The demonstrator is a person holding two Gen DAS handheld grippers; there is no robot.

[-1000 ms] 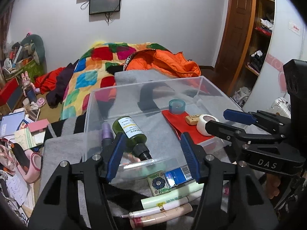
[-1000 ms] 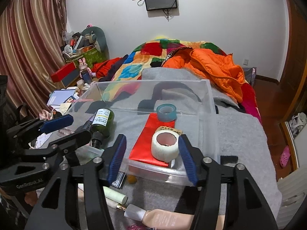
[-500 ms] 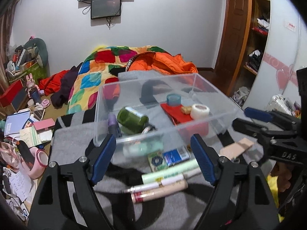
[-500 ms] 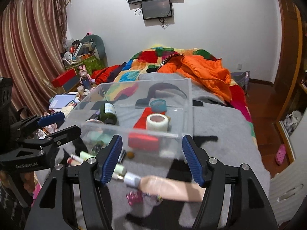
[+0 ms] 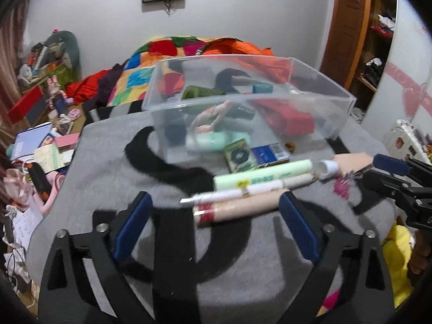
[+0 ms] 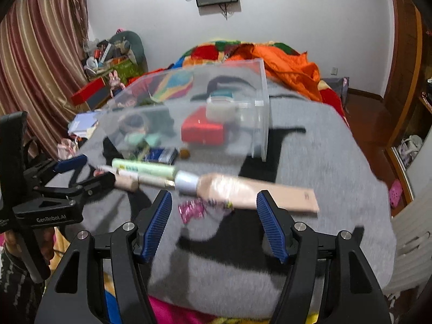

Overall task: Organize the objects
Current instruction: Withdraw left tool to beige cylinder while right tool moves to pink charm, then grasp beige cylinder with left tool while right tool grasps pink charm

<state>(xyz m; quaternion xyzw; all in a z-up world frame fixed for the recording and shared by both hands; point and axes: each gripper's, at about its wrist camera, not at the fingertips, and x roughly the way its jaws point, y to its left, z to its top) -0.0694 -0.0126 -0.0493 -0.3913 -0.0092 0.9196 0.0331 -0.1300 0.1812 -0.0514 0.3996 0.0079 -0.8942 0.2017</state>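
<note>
At twelve o'clock, just beyond your empty, still-opening left gripper (image 5: 213, 226), the beige tube (image 5: 237, 209) lies crosswise, seemingly untouched; your right gripper (image 6: 213, 224) hangs half-open, empty.

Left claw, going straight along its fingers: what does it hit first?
Most likely the beige tube with the red band, lying crosswise just ahead of the left claw, whose jaws are opening with nothing between them. The white pen and pale green tube lie behind it. Depth is uncertain.
</note>
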